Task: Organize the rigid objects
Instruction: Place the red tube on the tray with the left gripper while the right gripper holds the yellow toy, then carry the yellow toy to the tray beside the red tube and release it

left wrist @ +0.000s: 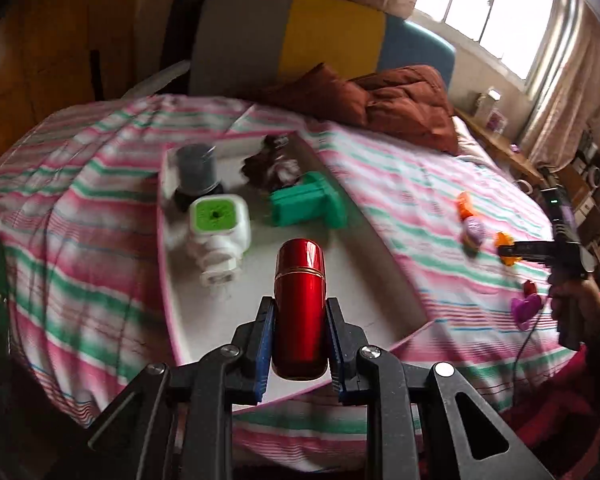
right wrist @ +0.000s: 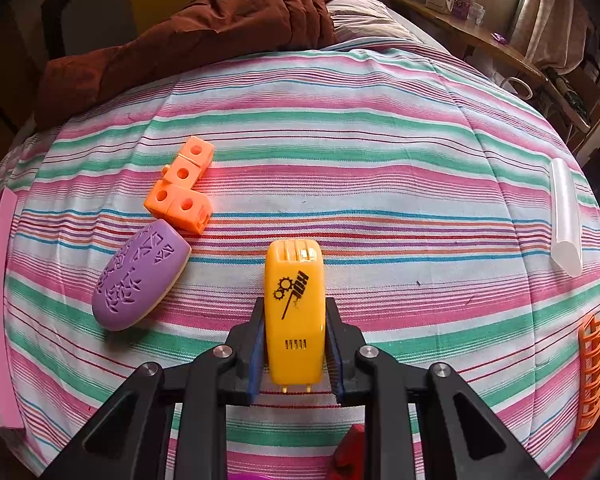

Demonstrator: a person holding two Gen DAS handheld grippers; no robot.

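Note:
My left gripper (left wrist: 300,312) is shut on a shiny red capsule-shaped case (left wrist: 300,304) and holds it above the near end of a white tray with a pink rim (left wrist: 364,252). In the tray lie a white block with a green top (left wrist: 218,220), a green plastic piece (left wrist: 308,204), a dark grey jar (left wrist: 198,168) and a dark crumpled thing (left wrist: 270,166). My right gripper (right wrist: 294,312) is shut on a yellow plastic piece with a black gear print (right wrist: 294,312), just above the striped bedspread. It also shows in the left wrist view (left wrist: 508,250), right of the tray.
On the bedspread left of the right gripper lie a purple oval case (right wrist: 138,280) and orange linked cubes (right wrist: 182,192). A clear stick (right wrist: 566,216) and an orange ribbed piece (right wrist: 590,376) lie at right. A brown quilt (right wrist: 204,28) is bunched at the bed's head.

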